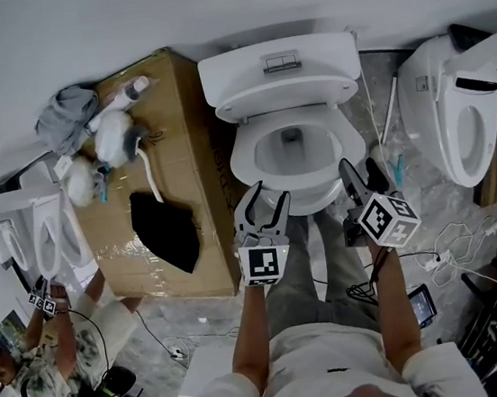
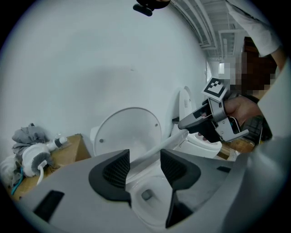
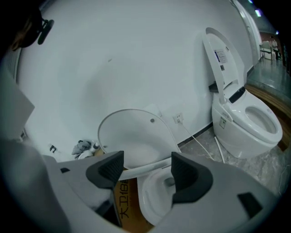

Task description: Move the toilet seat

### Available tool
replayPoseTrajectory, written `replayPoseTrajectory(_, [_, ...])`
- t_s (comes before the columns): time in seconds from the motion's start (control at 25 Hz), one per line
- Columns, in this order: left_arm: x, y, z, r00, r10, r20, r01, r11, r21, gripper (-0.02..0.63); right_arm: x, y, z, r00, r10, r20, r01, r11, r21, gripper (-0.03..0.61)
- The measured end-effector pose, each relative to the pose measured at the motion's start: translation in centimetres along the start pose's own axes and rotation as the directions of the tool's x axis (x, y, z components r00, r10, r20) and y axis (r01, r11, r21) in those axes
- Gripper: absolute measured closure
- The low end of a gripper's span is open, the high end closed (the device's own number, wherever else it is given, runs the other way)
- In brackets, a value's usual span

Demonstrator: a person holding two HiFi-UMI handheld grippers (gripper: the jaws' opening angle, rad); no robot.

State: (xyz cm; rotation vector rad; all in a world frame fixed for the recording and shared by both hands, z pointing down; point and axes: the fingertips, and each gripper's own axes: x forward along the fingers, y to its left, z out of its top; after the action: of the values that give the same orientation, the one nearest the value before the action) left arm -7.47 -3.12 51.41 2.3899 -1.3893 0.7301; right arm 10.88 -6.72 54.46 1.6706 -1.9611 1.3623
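L gripper [image 2: 144,159] is pointing down at the toilet w/ jaws standing partly apart, not clamping anything. The toilet seat [image 2: 173,139] is showing as a thin white band crossing the gap right at the tips and slanting up toward the R. Can't tell if the pads are touching it.

R gripper [image 3: 146,163] is also keeping its jaws spread, w/ the seat's front rim running from pad to pad. Contact is unclear there too. In the left gripper view, R gripper's tip is sitting right at the seat's higher end.

The seat is hanging part-raised btwn the bowl [image 3: 153,191] below and the lid [image 3: 132,136], which is standing upright near the wall. In the head view both grippers are hovering side by side at the toilet's front.

A cardboard box [image 1: 179,120] is sitting just L of the toilet, w/ a grey cloth [image 1: 69,108] and a black item [image 1: 167,231] lying on it. A 2nd toilet [image 3: 245,123] is standing to the R, lid up. Another person [image 1: 60,354] is showing at the head view's lower L.
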Motion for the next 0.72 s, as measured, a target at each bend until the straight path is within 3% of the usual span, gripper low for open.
replayPoseTrajectory(0.28, [0.6,0.6,0.8,1.000,-0.008,-0.001,0.008,1.000,-0.009,0.383,-0.8,3.3,1.9,0.991,0.130,0.027,-0.124,0.980,-0.154,0.236])
replayPoseTrajectory(0.48, [1.1,1.2,1.5,1.000,-0.003,0.010,0.003,1.000,-0.015,0.383,-1.3,5.8,2.8,0.980,0.198,0.026,-0.179,0.930,-0.321,0.236])
replayPoseTrajectory(0.72, [1.7,2.1,2.5,1.000,0.005,0.028,-0.004,1.000,-0.023,0.387,-1.4,7.3,2.8,0.972,0.235,0.001,-0.210,0.870,-0.445,0.236])
